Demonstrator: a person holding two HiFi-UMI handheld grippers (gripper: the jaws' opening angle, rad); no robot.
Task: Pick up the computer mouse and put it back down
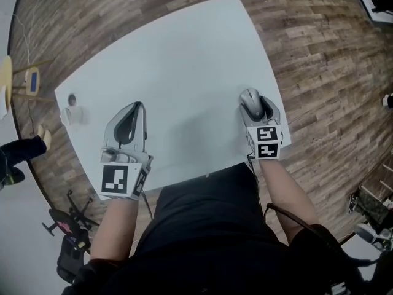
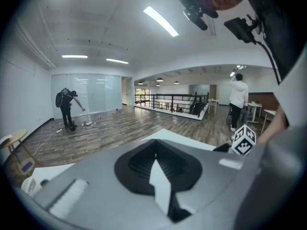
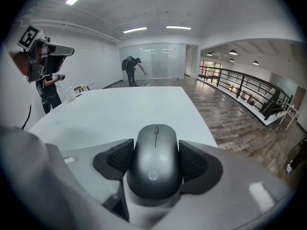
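Head view was taken from above a white bench [image 1: 184, 66] that stood on a wooden floor [image 1: 319, 54]. Near the right edge of the bench the computer mouse [image 1: 250, 101] was seen. It was grey, its narrow end was turned away from the person, and it was enclosed by the right tool [image 1: 256, 105]. In the right gripper view the mouse was found between the two black pads [image 3: 116, 160] of this tool. Both pads were laid against its sides, so the mouse was gripped. Whether it was rested on the bench or lifted a little from it could not be told. The left tool [image 1: 139, 106] was held over the near left part of the bench, well apart from the mouse. In the left gripper view the jaws of this tool were seen brought together at the tips, and nothing was held between them. At the far left edge of the bench a small white cup [image 1: 69, 114] was placed, and a small dark object [image 1: 72, 98] was seen just beside it.
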